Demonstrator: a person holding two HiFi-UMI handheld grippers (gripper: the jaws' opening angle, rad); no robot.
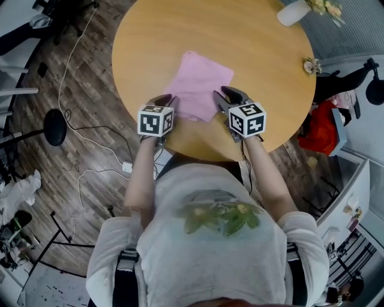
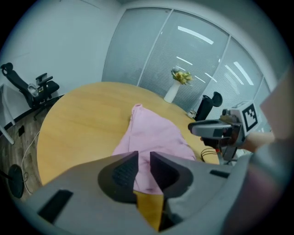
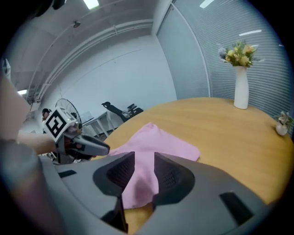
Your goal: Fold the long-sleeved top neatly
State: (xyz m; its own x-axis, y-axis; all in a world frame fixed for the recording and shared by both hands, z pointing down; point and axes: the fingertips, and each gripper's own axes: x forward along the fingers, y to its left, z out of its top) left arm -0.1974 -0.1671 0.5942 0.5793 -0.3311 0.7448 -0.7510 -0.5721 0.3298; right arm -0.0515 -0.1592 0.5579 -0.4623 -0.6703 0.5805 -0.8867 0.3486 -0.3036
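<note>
The pink long-sleeved top (image 1: 198,87) lies folded into a flat, roughly square packet on the round wooden table (image 1: 258,48). My left gripper (image 1: 168,102) hovers at the packet's near left corner and my right gripper (image 1: 222,96) at its near right corner. In the left gripper view the jaws (image 2: 144,158) stand a narrow gap apart with nothing between them; the pink top (image 2: 154,135) and bare wood show through the gap. In the right gripper view the jaws (image 3: 144,158) are open wider, and the pink top (image 3: 161,144) lies beyond them, untouched.
A white vase (image 1: 294,12) with flowers stands at the table's far right edge, and a small dried sprig (image 1: 311,65) lies near the right rim. Cables and a round black base (image 1: 54,127) are on the floor to the left. A red bundle (image 1: 321,129) sits right of the table.
</note>
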